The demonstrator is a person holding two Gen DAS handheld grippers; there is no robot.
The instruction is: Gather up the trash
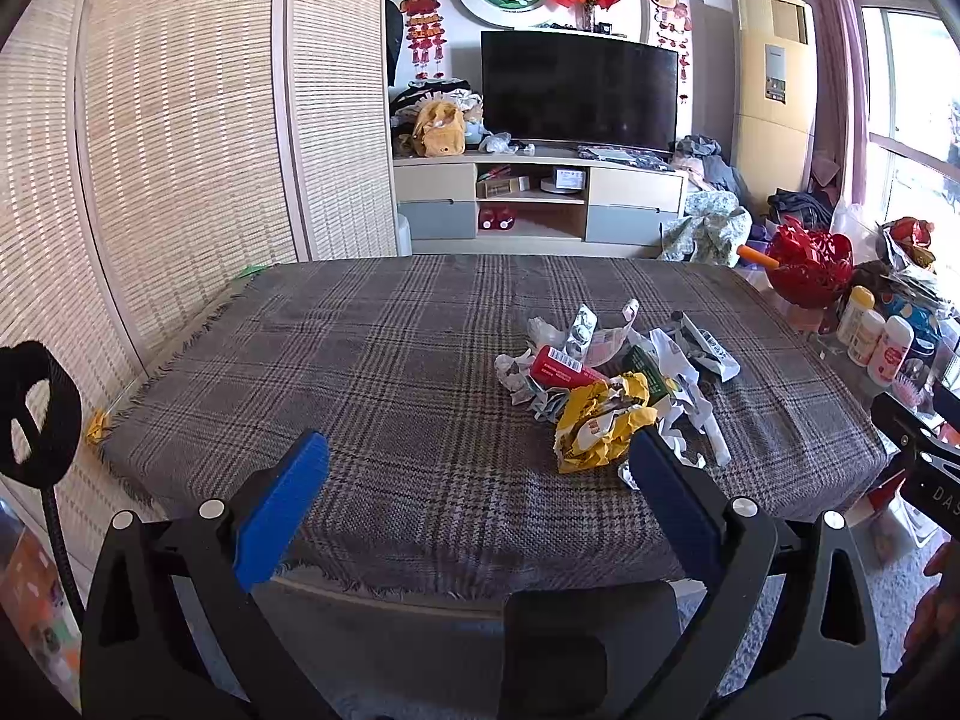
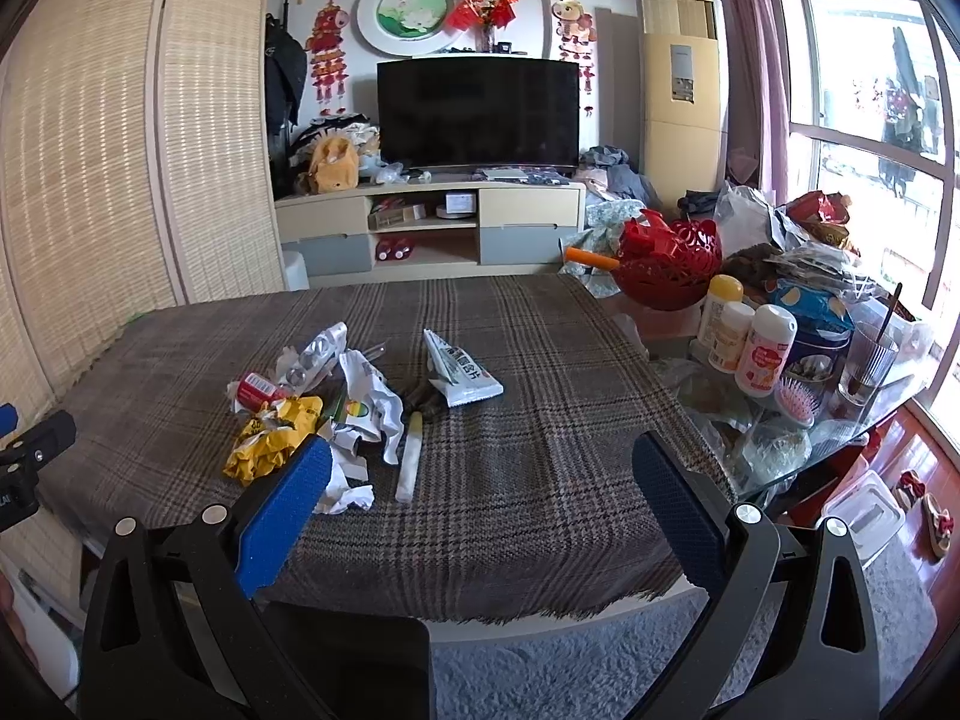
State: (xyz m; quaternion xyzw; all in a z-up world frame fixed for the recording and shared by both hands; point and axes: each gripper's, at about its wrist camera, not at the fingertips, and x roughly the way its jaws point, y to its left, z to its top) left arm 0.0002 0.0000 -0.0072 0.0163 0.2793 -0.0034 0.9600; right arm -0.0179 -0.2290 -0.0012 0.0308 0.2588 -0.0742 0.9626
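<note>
A heap of trash lies on the plaid-covered table [image 1: 360, 372]: a crumpled yellow wrapper [image 1: 600, 426], a red box [image 1: 561, 367], white papers and foil packets [image 1: 708, 348]. My left gripper [image 1: 480, 456] hangs open over the table's near edge, its right finger beside the yellow wrapper. In the right wrist view the same heap shows with the yellow wrapper [image 2: 270, 438], red box [image 2: 255, 391], a white packet [image 2: 465, 375] and a white tube [image 2: 411, 459]. My right gripper [image 2: 480, 468] is open and empty, its left finger close to the crumpled paper.
A glass side table [image 2: 798, 468] on the right holds bottles [image 2: 762, 354], a red basket [image 2: 672, 264], a glass and a hairbrush. Behind stand a TV [image 2: 477, 111] on a cabinet and a woven screen [image 1: 180, 138]. A grey rug [image 2: 600, 660] lies below.
</note>
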